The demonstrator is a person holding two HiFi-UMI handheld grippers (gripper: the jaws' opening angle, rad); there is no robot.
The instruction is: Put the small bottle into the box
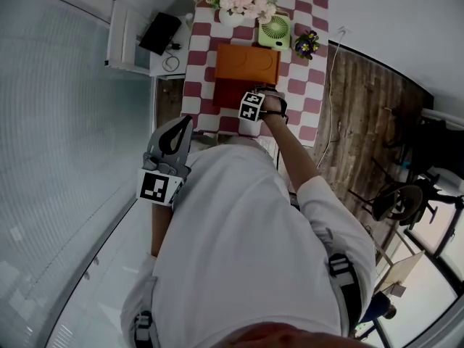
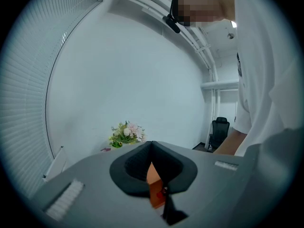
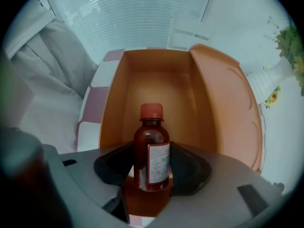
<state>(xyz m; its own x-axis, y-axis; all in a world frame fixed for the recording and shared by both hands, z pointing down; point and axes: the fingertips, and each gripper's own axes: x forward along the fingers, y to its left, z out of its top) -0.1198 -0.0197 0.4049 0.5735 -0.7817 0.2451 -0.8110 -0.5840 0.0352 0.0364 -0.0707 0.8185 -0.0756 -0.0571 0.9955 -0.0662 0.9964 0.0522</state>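
At the left, the left hand-held gripper (image 1: pixel 177 133) hangs by the person's side, well apart from the counter (image 1: pixel 308 118). In its own view its jaws are pressed together with nothing between them (image 2: pixel 151 148). It plays no part in the step in hand.

Further right, the open box (image 1: pixel 246 64) lies on the checked counter, and the right hand-held gripper (image 1: pixel 267 96) sits at its near edge, much the nearer of the two. In the right gripper view its jaws are closed on the small bottle (image 3: pixel 151 141), pinching the lower body from either side (image 3: pixel 152 160). The bottle's long axis runs crosswise to the line of the squeeze, with the red cap leading toward the far wall of the box (image 3: pixel 142 87) and the base toward the camera. The box's hollow lies straight ahead of the bottle. Whether the base already touches the box floor cannot be told.

At the right the lid (image 3: pixel 223 99) stands open, beside the bottle's path and not across it. Lowering and releasing looks like what remains.
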